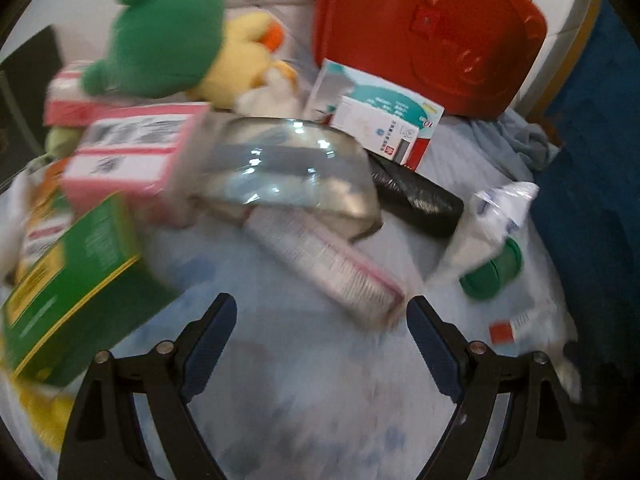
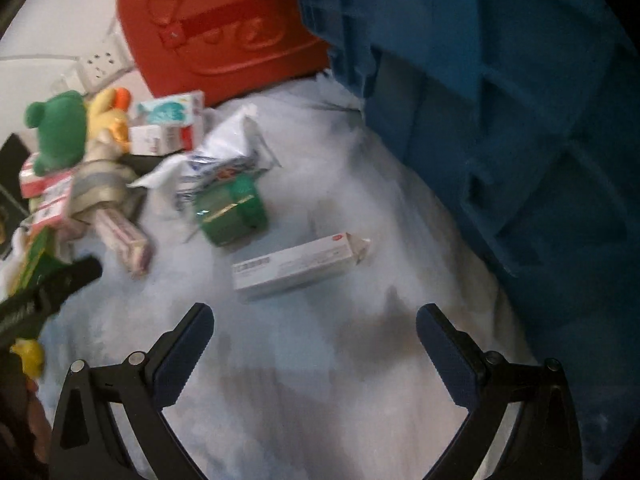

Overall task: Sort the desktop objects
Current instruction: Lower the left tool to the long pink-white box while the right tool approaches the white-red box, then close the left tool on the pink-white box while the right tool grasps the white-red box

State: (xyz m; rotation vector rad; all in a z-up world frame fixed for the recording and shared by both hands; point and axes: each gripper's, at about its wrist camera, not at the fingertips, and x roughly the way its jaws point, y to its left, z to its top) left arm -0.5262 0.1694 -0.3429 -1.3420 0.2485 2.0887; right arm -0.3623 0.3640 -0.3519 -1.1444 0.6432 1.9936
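In the left wrist view my left gripper (image 1: 320, 312) hangs open over the pale blue cloth (image 1: 304, 400), with nothing between its fingers. Just beyond its tips lies a long pink-striped box (image 1: 328, 268), partly under a clear plastic package (image 1: 288, 168). A green box (image 1: 76, 280) and a pink box (image 1: 136, 152) lie to its left. In the right wrist view my right gripper (image 2: 316, 320) is open and empty above the cloth. A long white box (image 2: 296, 264) lies just ahead of it. A green tape roll (image 2: 232, 208) sits farther back.
A blue crate (image 2: 500, 120) fills the right side and a red case (image 2: 224, 28) stands at the back. A green plush (image 1: 164, 32), a yellow plush (image 1: 244, 60), a teal-and-white box (image 1: 380, 120), a black pouch (image 1: 416, 196) and a white bag (image 1: 496, 212) crowd the pile.
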